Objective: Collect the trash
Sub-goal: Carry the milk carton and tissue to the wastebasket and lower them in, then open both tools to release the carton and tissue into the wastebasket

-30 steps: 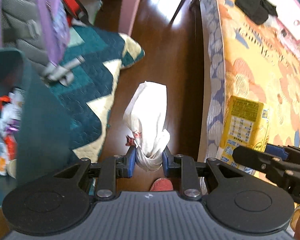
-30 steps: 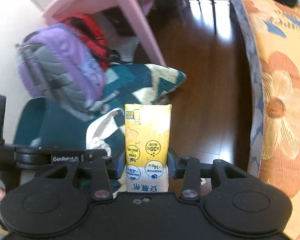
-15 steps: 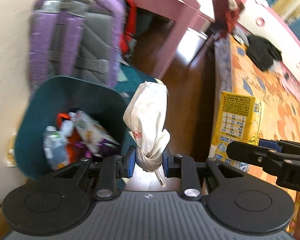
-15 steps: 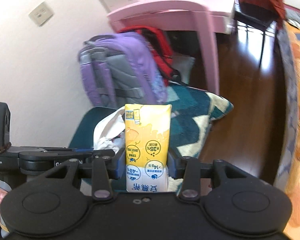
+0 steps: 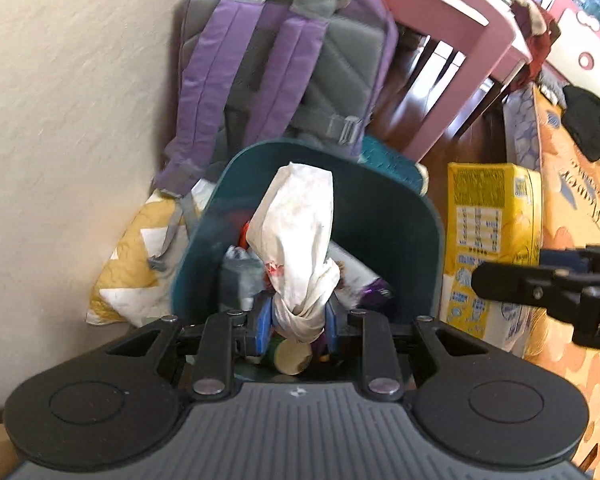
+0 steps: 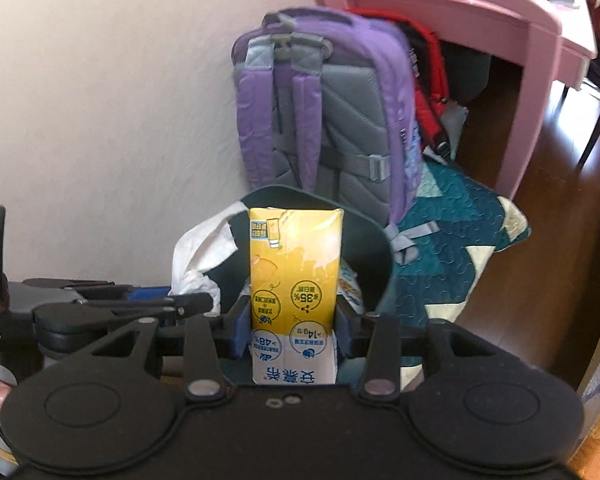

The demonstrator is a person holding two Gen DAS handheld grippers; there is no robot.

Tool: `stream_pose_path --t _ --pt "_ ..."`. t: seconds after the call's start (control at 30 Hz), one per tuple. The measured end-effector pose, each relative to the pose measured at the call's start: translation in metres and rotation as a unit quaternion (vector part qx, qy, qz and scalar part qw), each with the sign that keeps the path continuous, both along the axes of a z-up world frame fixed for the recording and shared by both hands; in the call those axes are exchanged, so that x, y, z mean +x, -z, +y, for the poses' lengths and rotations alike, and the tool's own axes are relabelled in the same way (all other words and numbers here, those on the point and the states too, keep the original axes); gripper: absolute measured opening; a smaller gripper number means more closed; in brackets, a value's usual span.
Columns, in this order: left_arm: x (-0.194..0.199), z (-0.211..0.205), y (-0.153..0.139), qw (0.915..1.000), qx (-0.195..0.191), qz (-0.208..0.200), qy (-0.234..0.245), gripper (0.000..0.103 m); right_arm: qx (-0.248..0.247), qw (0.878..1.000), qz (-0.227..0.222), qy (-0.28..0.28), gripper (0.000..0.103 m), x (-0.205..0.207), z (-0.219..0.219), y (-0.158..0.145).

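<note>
A padded purple backpack [image 5: 276, 60] leans on the wall behind a smooth teal plastic bin [image 5: 404, 216] whose heaped wrappers and bottles are too jumbled to name. Over the bin's mouth, the left gripper [image 5: 296, 318] is clamped on the twisted neck of a crumpled white bag [image 5: 296, 240] with a small red mark. The right gripper [image 6: 290, 328] is clamped on a boxy yellow drink carton [image 6: 294, 276], held upside down at the bin's near rim; its inverted print reads "35%", "48%" and "14g", the Chinese characters being partly hidden.

backpack [image 5: 276, 64] against wall behind bin [image 5: 396, 216], trash [image 5: 240, 276] inside bin
</note>
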State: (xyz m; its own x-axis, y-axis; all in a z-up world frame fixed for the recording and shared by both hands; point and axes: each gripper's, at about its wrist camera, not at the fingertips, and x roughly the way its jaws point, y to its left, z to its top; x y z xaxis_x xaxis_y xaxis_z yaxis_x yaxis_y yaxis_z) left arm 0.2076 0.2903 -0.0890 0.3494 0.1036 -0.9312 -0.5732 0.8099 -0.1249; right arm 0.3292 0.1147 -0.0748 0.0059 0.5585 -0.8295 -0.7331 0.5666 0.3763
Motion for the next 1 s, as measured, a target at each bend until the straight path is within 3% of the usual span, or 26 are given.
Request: stream_pose_path --t 0.17,0.3,0.6,1.0 --pt "-0.002 0.014 0.028 0.9997 -0.008 0.022 0.011 0.025 -0.028 0.999 0.003 -0.016 0.042 -0.005 0.032 0.026" --pt "0.003 0.016 0.045 0.9987 0.009 0.040 0.030 0.025 -0.048 0.999 0.010 -0.025 0.042 -0.006 0.053 0.050" --pt "0.015 0.018 0.083 0.9961 -0.005 0.076 0.045 0.025 -0.105 0.993 0.011 -0.046 0.042 -0.011 0.073 0.101" --pt "0.026 0.016 0.116 0.9915 -0.024 0.114 0.058 0.026 -0.143 0.988 0.009 -0.063 0.043 -0.020 0.078 0.129"
